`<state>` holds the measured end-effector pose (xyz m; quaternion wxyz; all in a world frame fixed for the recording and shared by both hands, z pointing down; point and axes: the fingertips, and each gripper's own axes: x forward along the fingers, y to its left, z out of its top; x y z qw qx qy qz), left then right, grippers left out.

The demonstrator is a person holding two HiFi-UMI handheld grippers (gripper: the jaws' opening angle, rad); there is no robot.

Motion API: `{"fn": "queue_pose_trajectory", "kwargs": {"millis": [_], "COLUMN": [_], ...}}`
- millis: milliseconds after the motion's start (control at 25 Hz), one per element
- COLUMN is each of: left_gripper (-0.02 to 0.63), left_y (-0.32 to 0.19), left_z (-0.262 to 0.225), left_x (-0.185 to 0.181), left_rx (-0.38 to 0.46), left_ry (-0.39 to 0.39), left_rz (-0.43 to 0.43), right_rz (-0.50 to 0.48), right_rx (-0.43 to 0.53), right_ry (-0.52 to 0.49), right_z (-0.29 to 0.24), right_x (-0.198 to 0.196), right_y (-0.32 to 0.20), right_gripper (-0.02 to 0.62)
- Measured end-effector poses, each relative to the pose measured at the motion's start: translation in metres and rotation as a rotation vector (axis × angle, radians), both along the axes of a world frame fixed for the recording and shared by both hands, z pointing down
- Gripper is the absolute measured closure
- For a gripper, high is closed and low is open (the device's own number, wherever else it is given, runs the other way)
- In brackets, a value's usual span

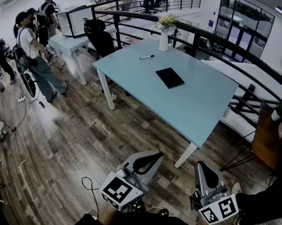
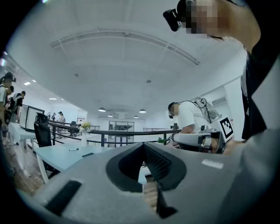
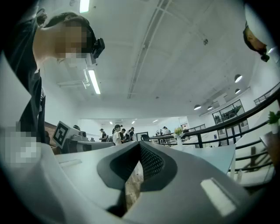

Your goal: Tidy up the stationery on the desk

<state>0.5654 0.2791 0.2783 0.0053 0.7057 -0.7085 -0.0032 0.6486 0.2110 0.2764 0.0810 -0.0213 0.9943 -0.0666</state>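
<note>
— Where is the stationery relative to the two grippers?

— Well apart from both. A pen (image 1: 147, 57) and a black notebook (image 1: 170, 77) lie on the pale blue table (image 1: 203, 112). The pen is toward the far side, near a white vase (image 1: 164, 39) of flowers; the notebook lies flat around the middle of the top, nearer the person than the pen is.

— And the grippers?

— The left gripper (image 1: 156, 155) and the right gripper (image 1: 200, 165) are both held low in front of the person, over the wooden floor (image 1: 91, 139), short of the table's near corner. Neither reaches the tabletop.

— Are they clenched or released?

— Clenched, both of them. Each gripper's own view shows the two jaws brought together at the tips with nothing between them, so they hold nothing.

— How are the hands posed?

— Side by side, with a gap between them, the marker cubes at the near ends. Both grippers point roughly level toward the table, the left one angled a little to the right.
</note>
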Motion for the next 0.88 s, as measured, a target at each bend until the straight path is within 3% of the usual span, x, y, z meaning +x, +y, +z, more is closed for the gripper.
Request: {"fn": "queue_pose_trajectory", "kwargs": {"millis": [400,880], "left_gripper": [0.615,0.615], "left_y": [0.012,0.043], "left_z": [-0.005,-0.003], "left_x": [-0.006,-0.029], "left_rx": [0.000,0.006], "left_ry": [0.002,0.003], "left_rz": [-0.017,-0.097], "right_rz": [-0.029,-0.114], "right_rx": [-0.043,-0.052], "right_ry": [-0.015,-0.018], "right_z": [-0.004,-0.001], "right_x": [-0.006,-0.036], "right_y": [0.011,0.034], "right_gripper": [0.588,0.588]}}
